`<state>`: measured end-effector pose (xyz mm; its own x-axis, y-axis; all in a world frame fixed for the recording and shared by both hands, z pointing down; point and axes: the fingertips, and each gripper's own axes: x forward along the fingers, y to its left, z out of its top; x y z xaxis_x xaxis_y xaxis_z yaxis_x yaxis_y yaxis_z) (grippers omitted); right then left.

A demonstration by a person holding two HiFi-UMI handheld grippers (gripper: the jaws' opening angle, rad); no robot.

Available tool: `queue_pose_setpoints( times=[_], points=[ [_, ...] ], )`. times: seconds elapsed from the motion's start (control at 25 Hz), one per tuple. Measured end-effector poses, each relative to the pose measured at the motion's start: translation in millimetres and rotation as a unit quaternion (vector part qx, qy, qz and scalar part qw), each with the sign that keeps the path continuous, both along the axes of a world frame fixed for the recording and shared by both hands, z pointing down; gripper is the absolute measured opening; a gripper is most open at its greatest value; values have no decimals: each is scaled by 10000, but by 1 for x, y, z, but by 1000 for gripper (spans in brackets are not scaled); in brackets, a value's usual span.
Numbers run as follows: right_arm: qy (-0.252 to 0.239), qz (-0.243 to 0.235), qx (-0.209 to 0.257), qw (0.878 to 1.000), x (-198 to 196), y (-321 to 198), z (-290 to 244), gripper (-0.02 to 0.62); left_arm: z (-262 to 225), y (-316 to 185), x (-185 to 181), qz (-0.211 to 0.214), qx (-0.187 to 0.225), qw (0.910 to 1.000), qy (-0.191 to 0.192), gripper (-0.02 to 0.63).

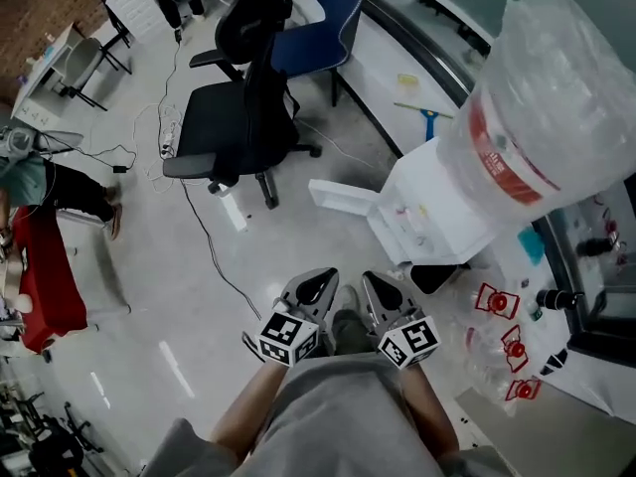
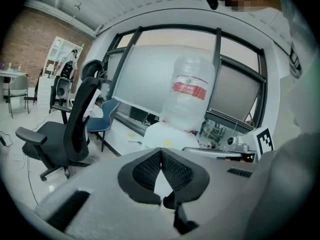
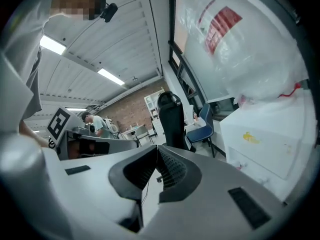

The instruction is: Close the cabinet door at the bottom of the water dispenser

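The white water dispenser (image 1: 437,212) stands to the right in the head view, with a big clear bottle (image 1: 556,107) on top. Its bottom cabinet door (image 1: 343,199) swings out open to the left, over the floor. Both grippers are held close to my body, short of the dispenser. My left gripper (image 1: 320,284) is shut with nothing in it, and my right gripper (image 1: 376,290) beside it is shut and empty too. The left gripper view looks past the closed fingertips (image 2: 161,151) at the dispenser (image 2: 165,136). In the right gripper view the dispenser (image 3: 270,139) fills the right side.
A black office chair (image 1: 238,117) and a blue chair (image 1: 318,28) stand to the left of the dispenser. Cables (image 1: 209,237) run across the floor. Several empty red-capped bottles (image 1: 497,306) lie at the right. A person (image 1: 30,182) is at the far left.
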<state>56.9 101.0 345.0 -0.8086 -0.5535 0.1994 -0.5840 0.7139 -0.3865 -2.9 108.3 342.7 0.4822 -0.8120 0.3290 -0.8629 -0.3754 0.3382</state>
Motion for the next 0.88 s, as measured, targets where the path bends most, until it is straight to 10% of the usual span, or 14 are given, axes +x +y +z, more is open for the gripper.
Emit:
queue_pose_setpoints(
  times=[0.88],
  points=[
    [735, -201, -745, 9943, -83, -150, 130, 12, 117, -114, -96, -604, -761, 9953, 47, 9]
  ],
)
